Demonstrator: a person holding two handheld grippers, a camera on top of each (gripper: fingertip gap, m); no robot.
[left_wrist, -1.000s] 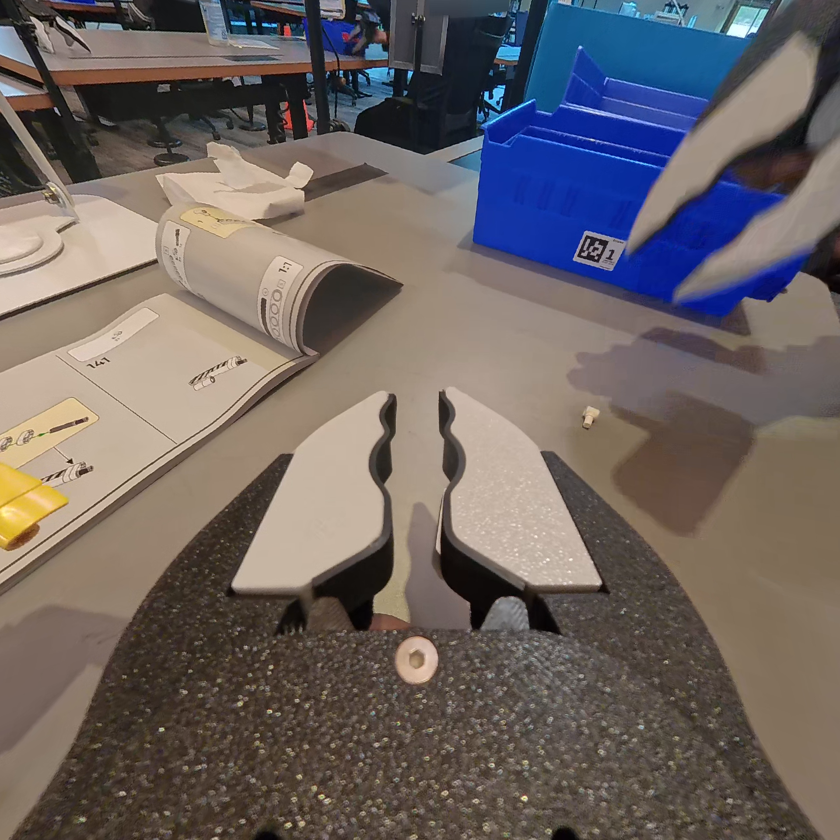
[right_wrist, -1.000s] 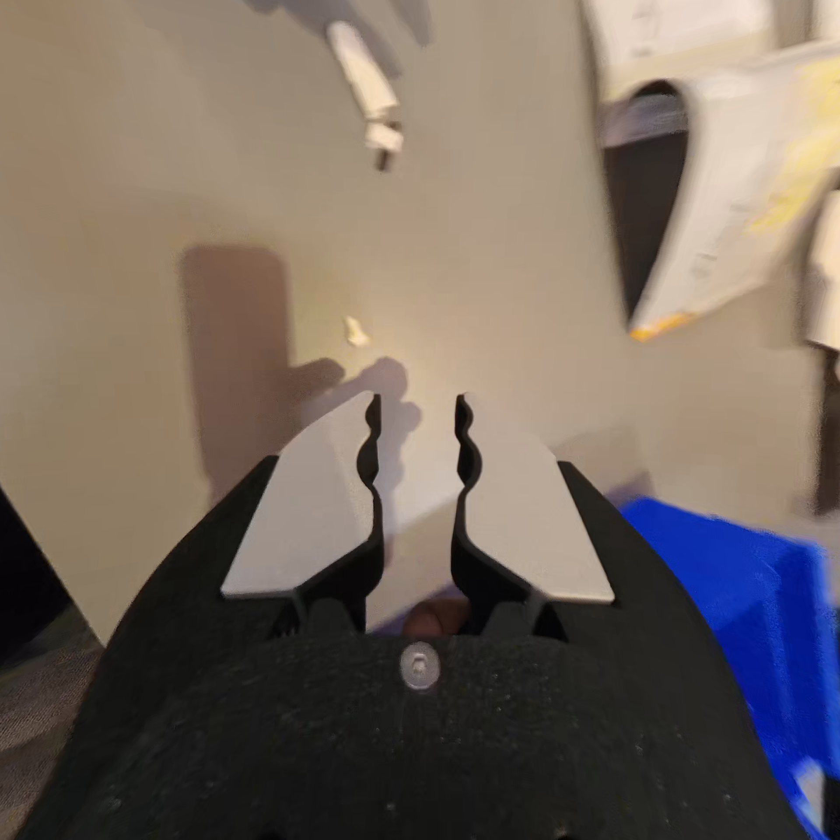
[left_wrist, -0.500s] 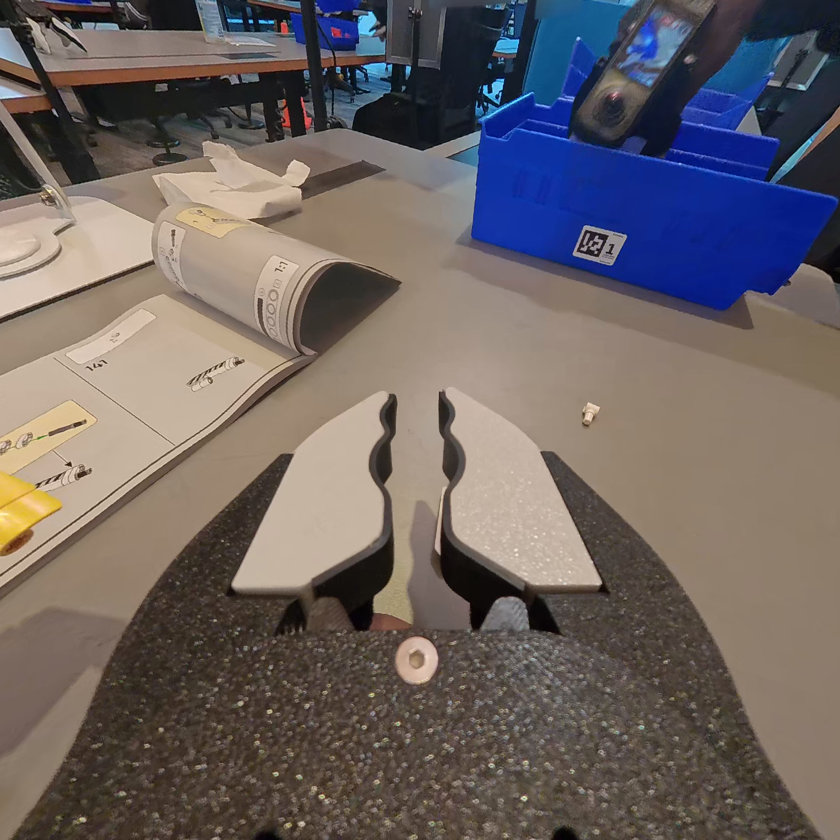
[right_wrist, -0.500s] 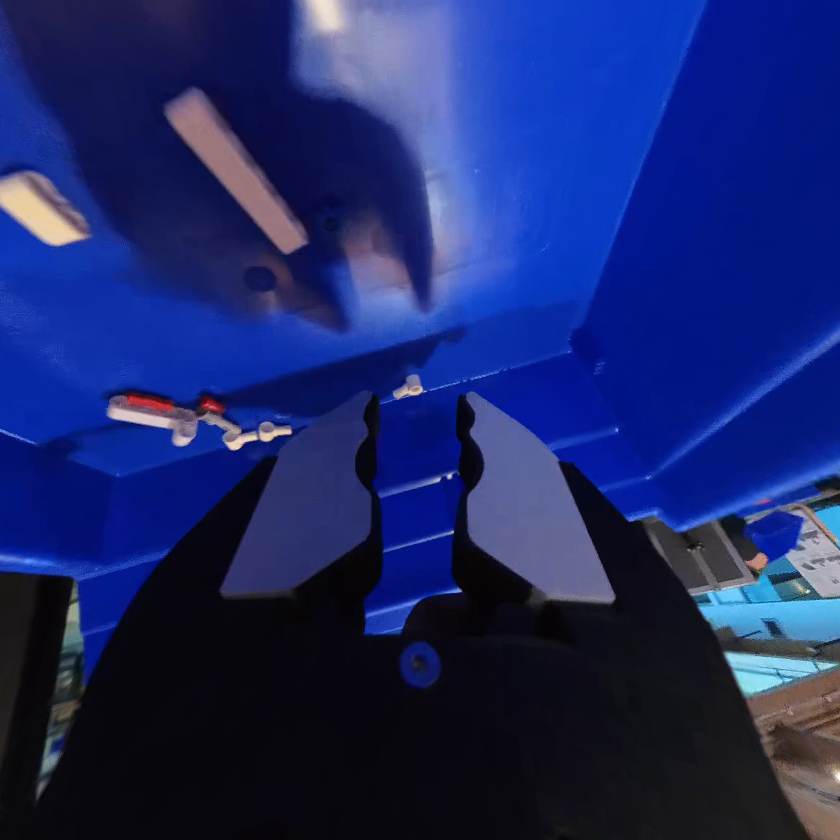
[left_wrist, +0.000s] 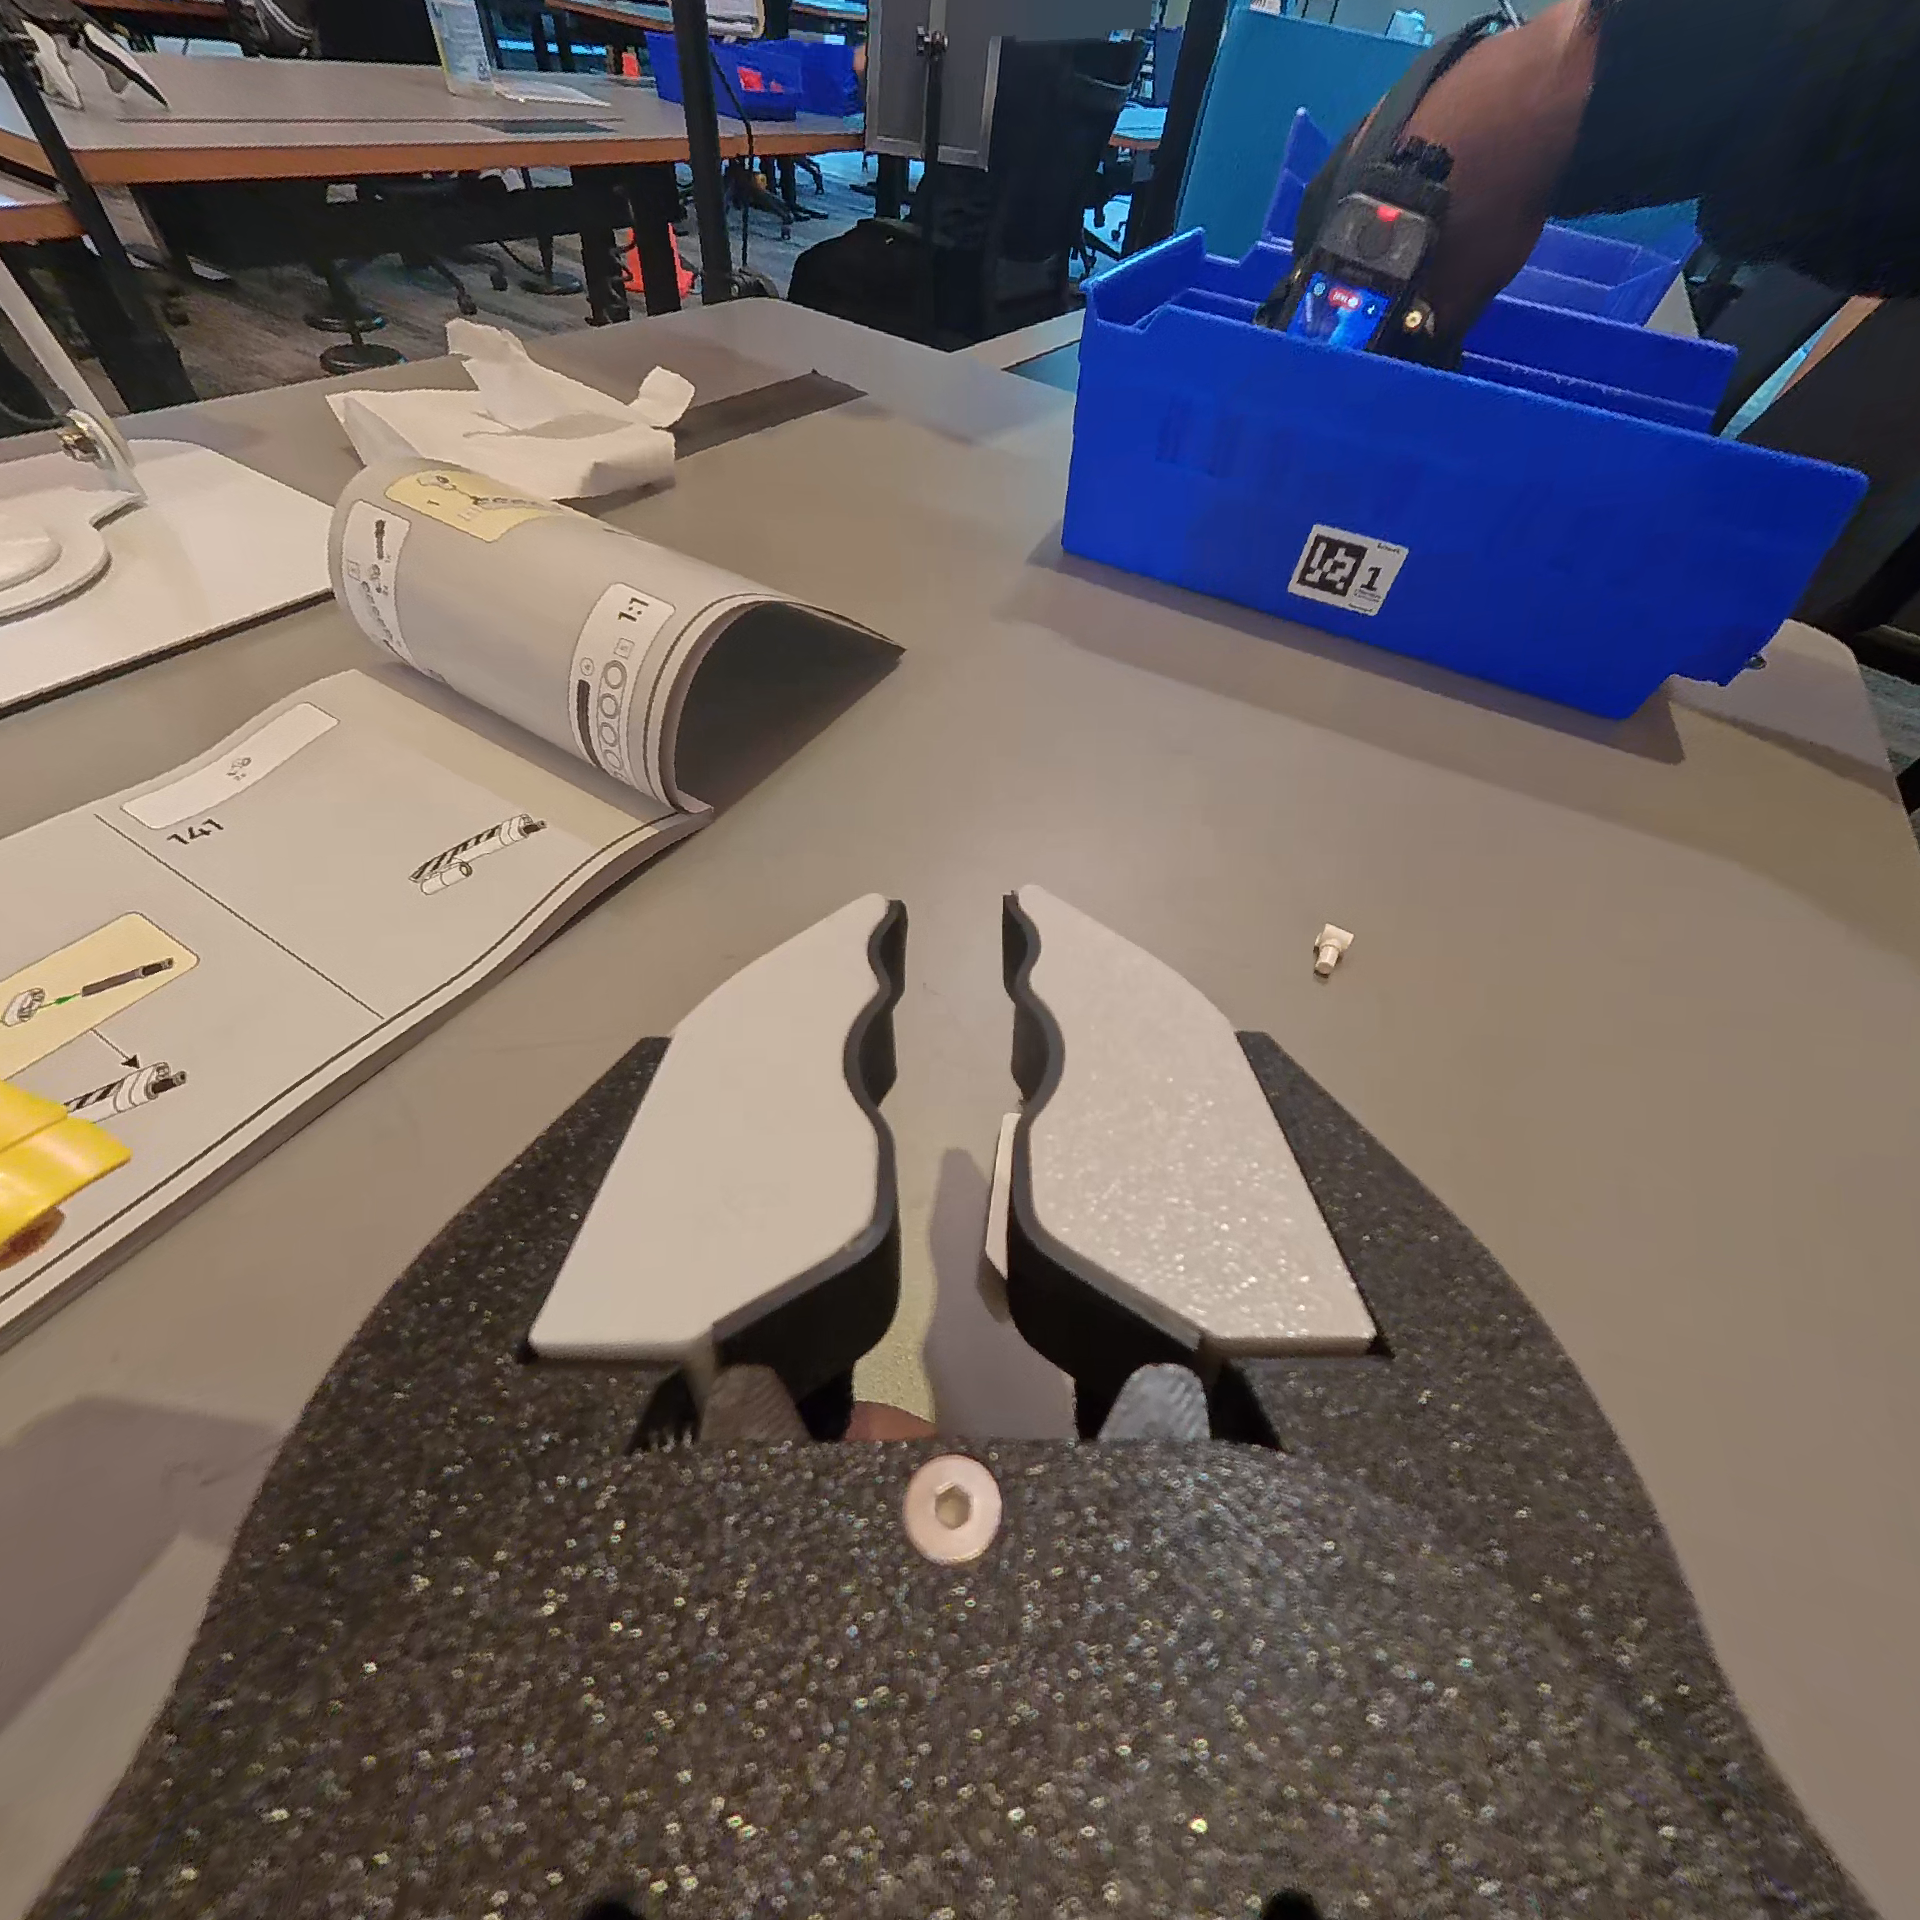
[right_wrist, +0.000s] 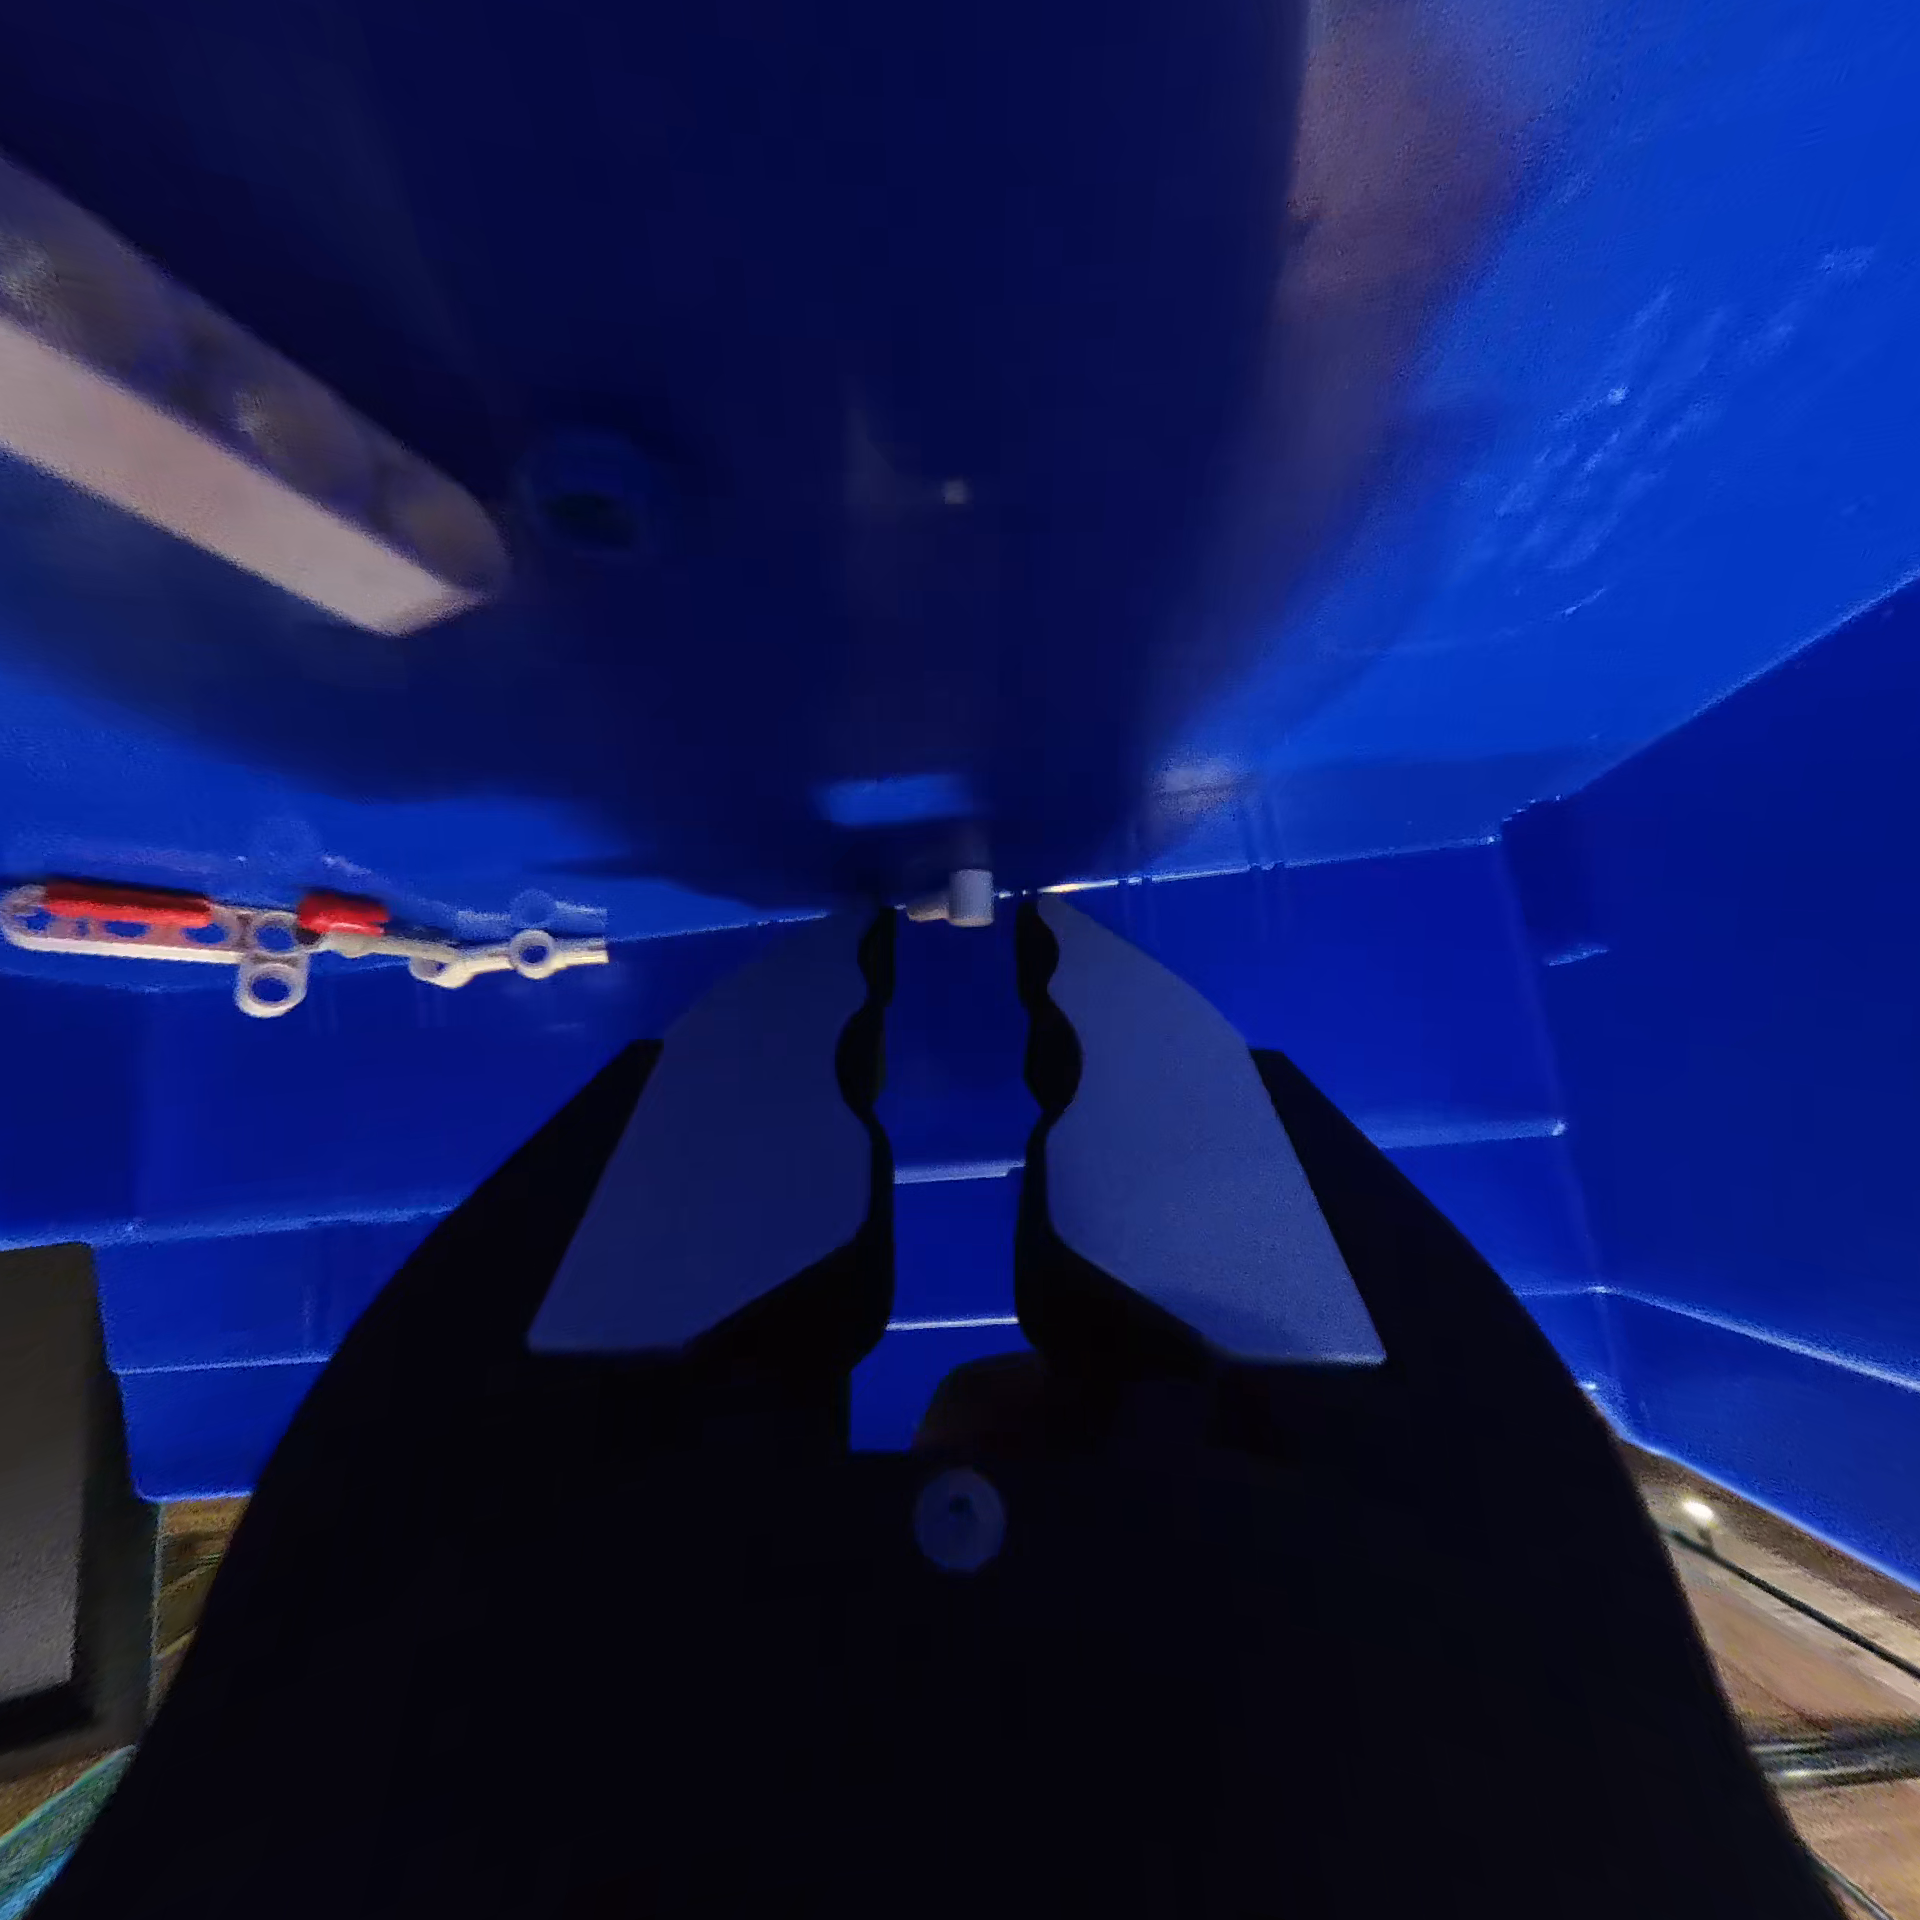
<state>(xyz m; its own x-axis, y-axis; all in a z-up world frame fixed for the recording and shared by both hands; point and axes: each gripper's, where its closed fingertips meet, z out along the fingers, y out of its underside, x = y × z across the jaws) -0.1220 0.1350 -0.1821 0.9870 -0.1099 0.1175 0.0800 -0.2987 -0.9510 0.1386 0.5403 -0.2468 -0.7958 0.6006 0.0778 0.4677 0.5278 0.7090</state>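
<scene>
Down inside the blue bin (right_wrist: 1662, 1039), my right gripper (right_wrist: 954, 914) has its tips almost at the seam where floor meets wall. Its jaws stand narrowly apart. A small pale peg (right_wrist: 966, 896) lies right at the tips, in the gap between them, and I see a sliver of space on either side, so neither pad presses on it and I have hold of nothing. Off to the side lies a cluster of white and red pieces (right_wrist: 270, 935), and a long white bar (right_wrist: 208, 488), blurred, lies farther up the floor.

My left gripper (left_wrist: 954, 914) hangs low over the grey table (left_wrist: 1351, 1143), well apart from the bin. Its jaws are a narrow slot with only bare tabletop showing between them. An open instruction booklet (left_wrist: 364, 852) lies just beside it, and a second small pale peg (left_wrist: 1330, 945) sits near it on the other side, untouched.
</scene>
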